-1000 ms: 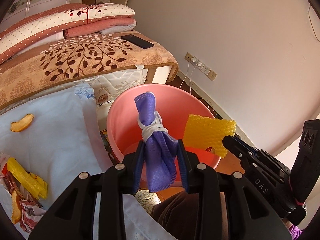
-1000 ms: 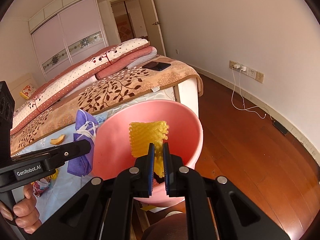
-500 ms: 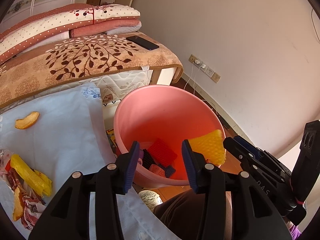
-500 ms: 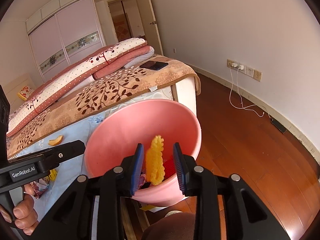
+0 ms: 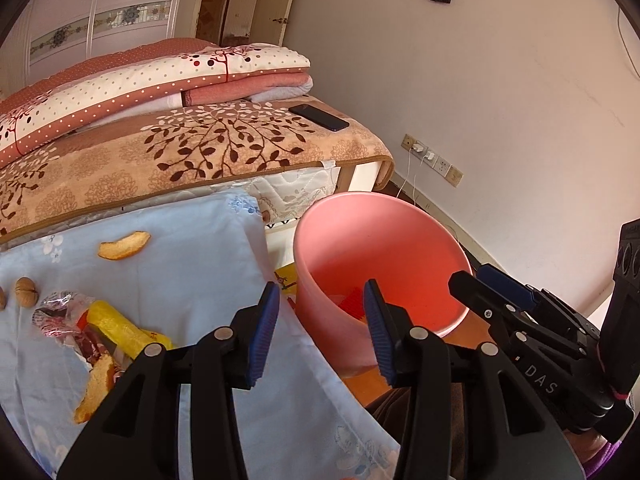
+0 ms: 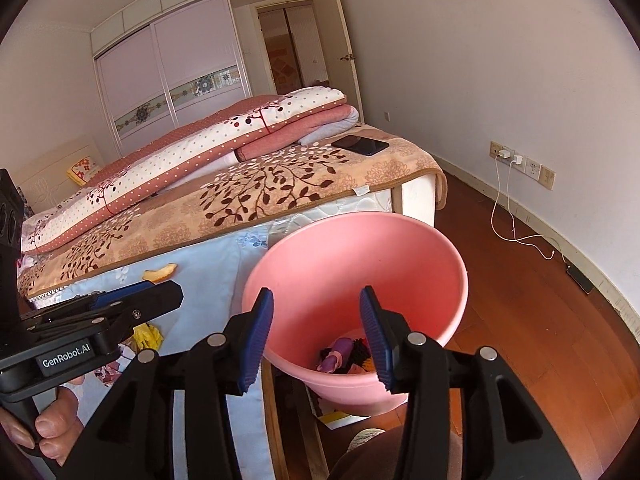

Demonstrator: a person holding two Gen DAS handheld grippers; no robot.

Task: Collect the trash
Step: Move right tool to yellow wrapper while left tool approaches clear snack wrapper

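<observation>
A pink plastic bin [image 5: 340,232] [image 6: 320,256] stands on the floor beside the bed, with purple, dark and yellow scraps [image 6: 344,354] lying in its bottom. My left gripper [image 5: 320,332] hangs open over the bin's near rim and the sheet's edge, nothing between its fingers. My right gripper [image 6: 316,334] is above the bin's near side, its jaws opening with nothing between them. On the pale blue sheet [image 5: 172,248] lie an orange peel [image 5: 124,245], a yellow wrapper [image 5: 116,328], crumpled foil packaging [image 5: 60,312], another peel [image 5: 94,388] and a walnut [image 5: 26,290].
The bed carries a leaf-patterned blanket [image 5: 180,152], folded quilts [image 5: 160,84] and a black phone [image 5: 318,117]. A wall socket with a trailing charger cable [image 6: 516,224] is at the right above the wooden floor [image 6: 520,320]. A hand [image 6: 52,428] grips the left tool's handle.
The left gripper let go of the purple cloth and the right let go of the yellow foam net; both fell into the bin. Both grippers opened and drew back leftward from the bin.
</observation>
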